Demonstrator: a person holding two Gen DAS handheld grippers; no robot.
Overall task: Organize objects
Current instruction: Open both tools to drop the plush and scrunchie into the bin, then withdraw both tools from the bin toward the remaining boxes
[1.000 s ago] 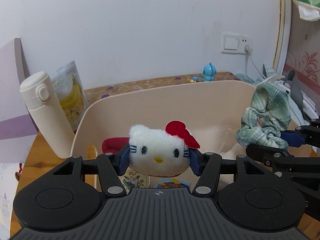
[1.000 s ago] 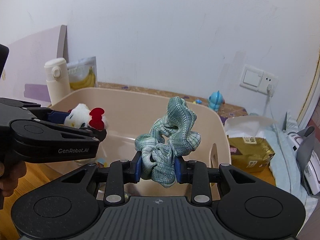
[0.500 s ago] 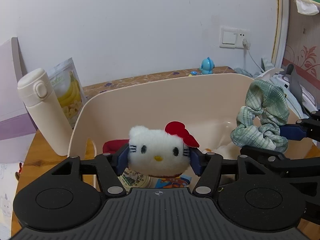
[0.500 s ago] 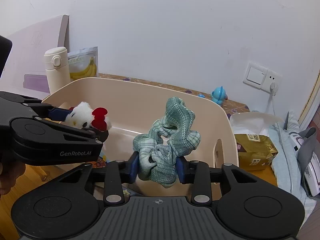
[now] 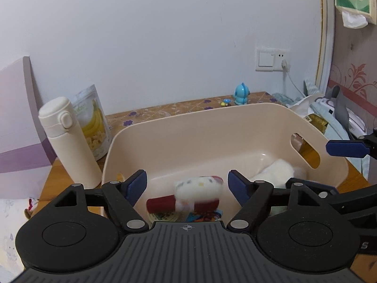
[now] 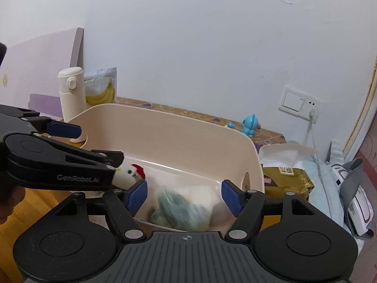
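Note:
A beige plastic bin (image 5: 212, 127) stands on the wooden table; it also shows in the right wrist view (image 6: 179, 132). My left gripper (image 5: 187, 185) is open above the bin's near side. The white cat plush with a red bow (image 5: 199, 192) is below its fingers, blurred, inside the bin; it also shows in the right wrist view (image 6: 128, 172). My right gripper (image 6: 183, 194) is open over the bin. The green checked scrunchie (image 6: 179, 210) is blurred below it, on a white fluffy item (image 5: 275, 172) in the bin.
A cream flask (image 5: 68, 139) and a banana-chip pouch (image 5: 92, 120) stand left of the bin. A blue toy figure (image 5: 241, 93) is behind it by the wall. A gold packet (image 6: 287, 179) and cloth lie to the right. Small items (image 5: 165, 215) lie in the bin.
Both grippers have opened. The cat plush and the scrunchie have left the fingers and dropped down into the bin.

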